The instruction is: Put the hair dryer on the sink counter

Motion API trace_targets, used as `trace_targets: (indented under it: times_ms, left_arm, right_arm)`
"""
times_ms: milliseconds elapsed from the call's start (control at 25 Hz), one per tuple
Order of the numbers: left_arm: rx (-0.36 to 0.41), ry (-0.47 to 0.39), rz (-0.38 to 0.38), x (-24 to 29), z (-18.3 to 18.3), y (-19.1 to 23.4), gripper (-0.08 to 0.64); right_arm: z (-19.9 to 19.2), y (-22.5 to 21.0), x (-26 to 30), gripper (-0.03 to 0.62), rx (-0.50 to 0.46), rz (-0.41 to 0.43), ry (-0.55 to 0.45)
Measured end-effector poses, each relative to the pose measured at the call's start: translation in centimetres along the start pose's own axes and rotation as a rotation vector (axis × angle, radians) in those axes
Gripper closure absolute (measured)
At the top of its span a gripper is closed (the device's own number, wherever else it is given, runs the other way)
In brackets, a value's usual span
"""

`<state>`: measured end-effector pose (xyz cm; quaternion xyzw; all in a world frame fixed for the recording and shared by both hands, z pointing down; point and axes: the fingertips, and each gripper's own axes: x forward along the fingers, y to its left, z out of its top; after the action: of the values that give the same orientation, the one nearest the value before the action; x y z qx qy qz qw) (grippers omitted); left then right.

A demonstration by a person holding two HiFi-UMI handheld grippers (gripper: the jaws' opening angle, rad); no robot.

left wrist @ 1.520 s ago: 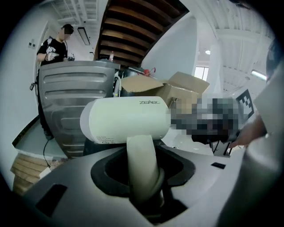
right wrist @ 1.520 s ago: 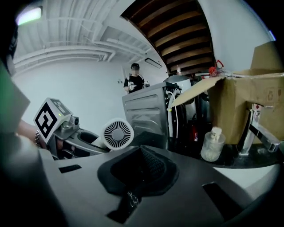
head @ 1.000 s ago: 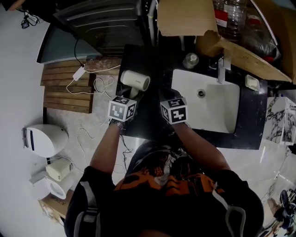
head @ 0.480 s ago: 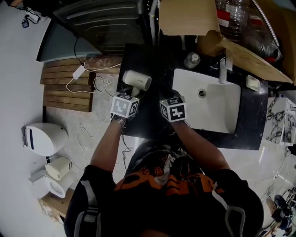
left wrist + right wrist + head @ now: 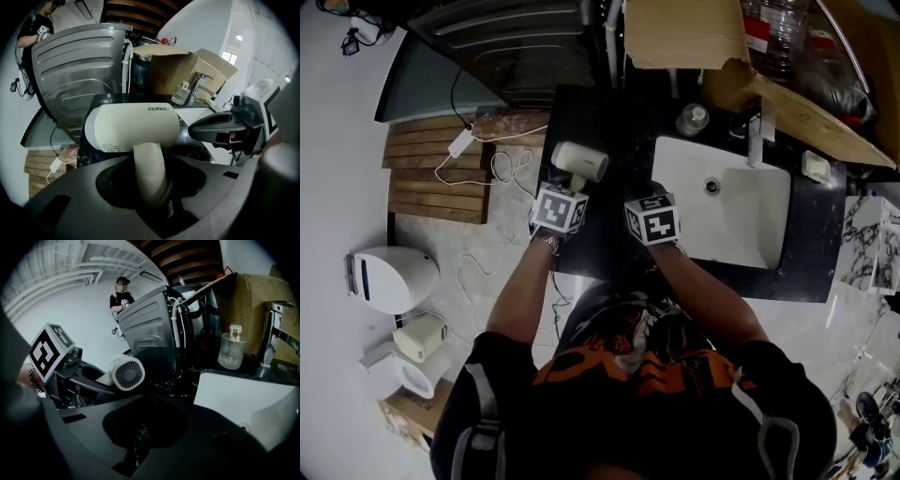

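Two risks were noted.

Head view: the left gripper point(image 5: 572, 186) was clamped on the handle of the hair dryer point(image 5: 579, 161), at the left edge of the desk point(image 5: 609, 122), centre frame. Released there, it could tip to the floor. The sink point(image 5: 727, 225), right of centre, held nothing.

Left gripper view: only the handle was gripped, so the heavy head could swivel.

Right gripper view: the right gripper point(image 5: 136, 437) had its jaws together, empty. The contents of the glass jar point(image 5: 232, 352), upper right, were unclear.
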<state>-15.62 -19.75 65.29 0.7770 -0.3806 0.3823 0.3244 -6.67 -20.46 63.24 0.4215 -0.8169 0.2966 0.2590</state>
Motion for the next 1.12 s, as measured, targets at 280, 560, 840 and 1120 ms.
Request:
trace_targets:
  times_ms: [280,560,840,1120]
  left_arm:
    - [0.035,0.025,-0.013,0.4,0.0,-0.5,0.305]
    - [0.045,0.002,-0.042,0.1,0.1,-1.4,0.152]
    - [0.061,-0.029,-0.01,-1.0,0.5,-0.9,0.14]
    - [0.07,-0.131,0.044,-3.6,1.6,-0.7,0.141]
  right_arm:
    - [-0.3,0.0,0.1,0.578,-0.004,-0.001,0.012]
    - [-0.4,0.5,-0.3,0.578,-0.005,0.005,0.001]
    - [-0.2,1.1,-0.8,0.578,-0.01,0.015,-0.026]
    - [0.6,2.4,-2.2,0.578,-0.018,0.049,-0.11]
